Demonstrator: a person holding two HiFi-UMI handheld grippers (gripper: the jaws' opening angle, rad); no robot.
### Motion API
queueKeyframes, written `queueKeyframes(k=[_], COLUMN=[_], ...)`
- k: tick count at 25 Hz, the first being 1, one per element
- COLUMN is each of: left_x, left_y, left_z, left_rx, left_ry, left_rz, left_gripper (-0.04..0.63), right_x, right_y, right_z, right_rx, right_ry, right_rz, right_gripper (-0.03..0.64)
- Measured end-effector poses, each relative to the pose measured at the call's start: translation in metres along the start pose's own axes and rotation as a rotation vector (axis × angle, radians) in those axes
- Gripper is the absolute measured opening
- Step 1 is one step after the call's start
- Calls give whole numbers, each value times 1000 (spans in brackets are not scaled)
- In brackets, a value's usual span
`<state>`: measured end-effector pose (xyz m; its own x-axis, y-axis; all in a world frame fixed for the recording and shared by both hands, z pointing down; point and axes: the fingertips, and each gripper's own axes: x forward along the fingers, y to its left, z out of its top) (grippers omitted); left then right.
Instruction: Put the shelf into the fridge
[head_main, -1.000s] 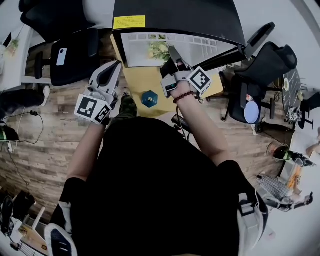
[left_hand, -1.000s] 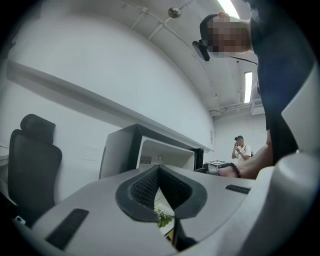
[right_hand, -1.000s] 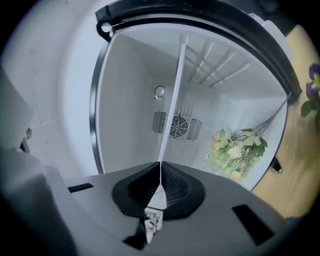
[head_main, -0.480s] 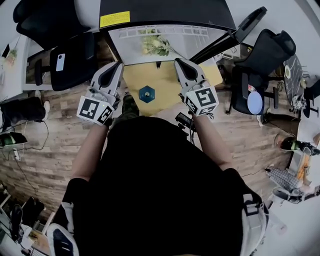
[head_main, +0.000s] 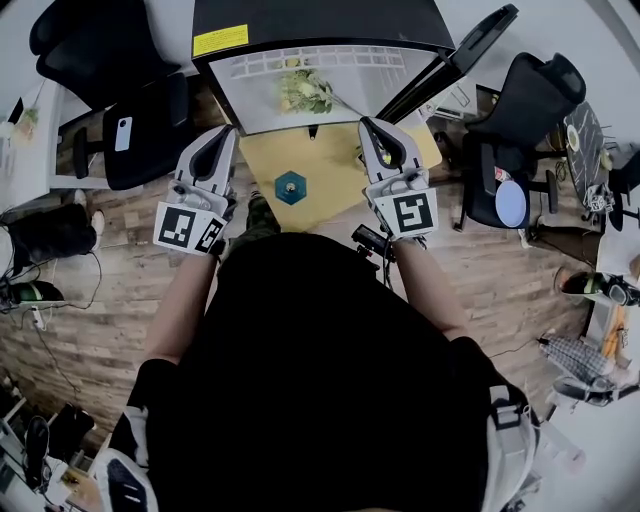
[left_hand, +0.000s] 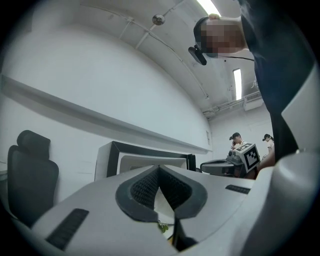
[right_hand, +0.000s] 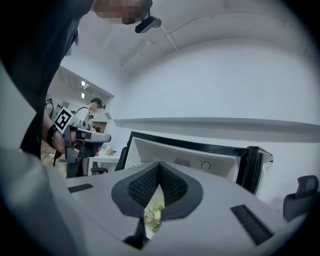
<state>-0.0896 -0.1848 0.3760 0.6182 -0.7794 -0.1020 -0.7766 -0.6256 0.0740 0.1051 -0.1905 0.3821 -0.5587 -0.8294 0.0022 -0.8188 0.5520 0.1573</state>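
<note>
The left gripper (head_main: 222, 140) and right gripper (head_main: 373, 127) are hovering before the open fridge (head_main: 320, 25), fingers pressed together on nothing. The white wire shelf (head_main: 330, 60) is apparently sitting inside above the greens (head_main: 305, 92), so they're holding clear.

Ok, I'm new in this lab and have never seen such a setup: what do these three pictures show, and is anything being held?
There is no robot here. A person in black holds a two-jaw tool in each hand. The head view comes from a camera on their head and looks down on the left gripper and the right gripper. The marked cubes are parts of the grippers. The two gripper views come from cameras that ride on each gripper and look along its jaws. Both pairs of jaws are together, with nothing held. Ahead stands an open fridge with leafy greens inside. In front of it lies a yellow surface with a small blue object on it. I cannot pick out a loose shelf.
</note>
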Motion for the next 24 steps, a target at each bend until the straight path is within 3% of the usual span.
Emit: queueKeyframes(k=[24], left_x=[-6], left_y=[1], left_z=[5], left_rx=[14], left_ry=[-10], left_rz=[24], left_gripper=[18], right_x=[-13], right_y=[-10], right_z=[-6], right_rx=[-13], right_ry=[12], right_rz=[-18], right_gripper=[12])
